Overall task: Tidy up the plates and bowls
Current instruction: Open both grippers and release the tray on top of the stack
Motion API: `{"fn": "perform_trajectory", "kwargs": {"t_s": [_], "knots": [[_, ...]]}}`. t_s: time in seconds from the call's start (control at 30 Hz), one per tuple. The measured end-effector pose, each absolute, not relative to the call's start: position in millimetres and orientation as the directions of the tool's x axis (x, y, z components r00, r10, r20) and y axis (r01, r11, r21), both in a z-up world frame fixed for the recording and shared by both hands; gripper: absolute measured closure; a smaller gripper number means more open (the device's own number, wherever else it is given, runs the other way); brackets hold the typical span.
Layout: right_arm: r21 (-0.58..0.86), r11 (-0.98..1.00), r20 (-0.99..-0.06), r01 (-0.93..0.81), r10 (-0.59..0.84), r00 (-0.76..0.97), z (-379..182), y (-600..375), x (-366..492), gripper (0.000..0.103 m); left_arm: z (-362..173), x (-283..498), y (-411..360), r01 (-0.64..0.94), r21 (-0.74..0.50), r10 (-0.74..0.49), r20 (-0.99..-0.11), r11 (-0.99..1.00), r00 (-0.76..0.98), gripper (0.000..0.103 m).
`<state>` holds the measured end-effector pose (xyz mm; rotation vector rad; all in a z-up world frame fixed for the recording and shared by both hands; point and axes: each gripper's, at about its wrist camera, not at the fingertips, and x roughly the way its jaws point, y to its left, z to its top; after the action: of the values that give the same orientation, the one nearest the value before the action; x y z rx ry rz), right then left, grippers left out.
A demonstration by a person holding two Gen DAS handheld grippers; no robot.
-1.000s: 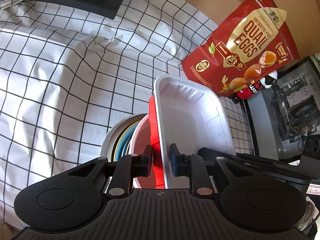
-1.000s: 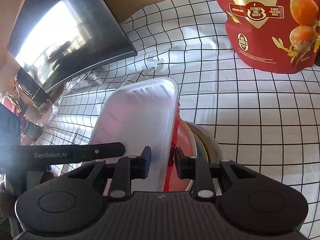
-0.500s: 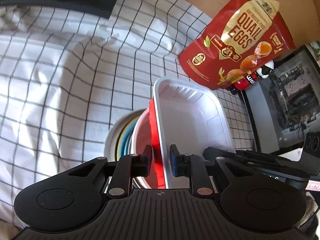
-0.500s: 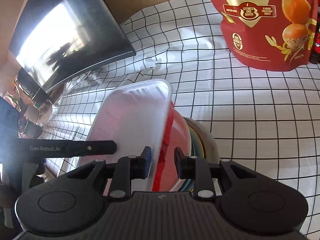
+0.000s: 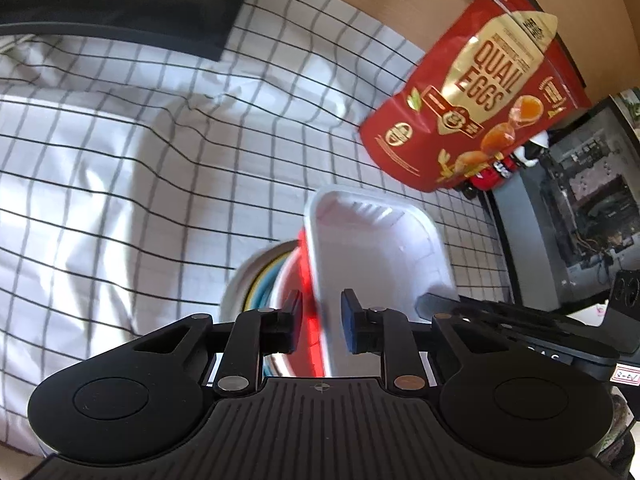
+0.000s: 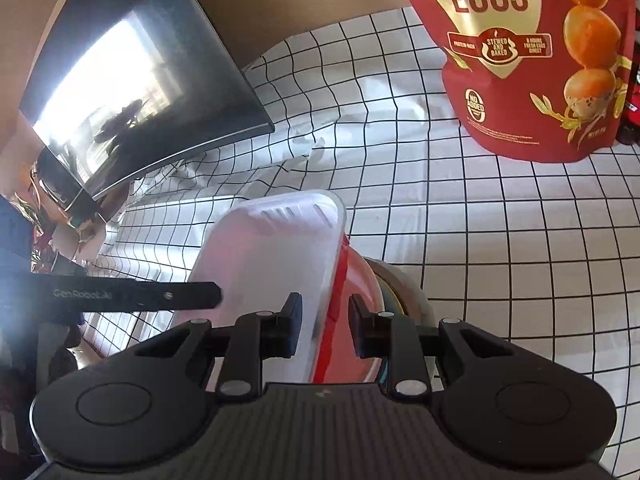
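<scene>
Both grippers (left (image 5: 319,322), right (image 6: 324,326)) have eased open around the stack (image 5: 320,280).

White rectangular plastic tray (image 5: 380,256) with ridged corners, sitting on top of the pile. Under it, shiny red round bowl (image 6: 362,280). Below that, blue and yellow round plates (image 5: 260,284), edges peeking out. At the bottom, white round plate (image 5: 240,284).

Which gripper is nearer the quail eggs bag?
Right. The right gripper sits at the white tray's side nearer the quail eggs bag; the left gripper is at the far side.
</scene>
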<state>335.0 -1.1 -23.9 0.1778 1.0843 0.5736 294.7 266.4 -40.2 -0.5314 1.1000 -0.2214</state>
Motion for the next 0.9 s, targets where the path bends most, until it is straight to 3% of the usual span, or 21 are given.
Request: {"fn": "perform_trajectory", "kwargs": {"t_s": [0.9], "knots": [[0.370, 0.869, -0.795, -0.329, 0.479, 0.371, -23.7, -3.6, 336.3, 0.078, -33.5, 293.1, 275.9, -0.084, -0.535, -0.444, -0.769, 0.841, 0.461, 0.080]]}}
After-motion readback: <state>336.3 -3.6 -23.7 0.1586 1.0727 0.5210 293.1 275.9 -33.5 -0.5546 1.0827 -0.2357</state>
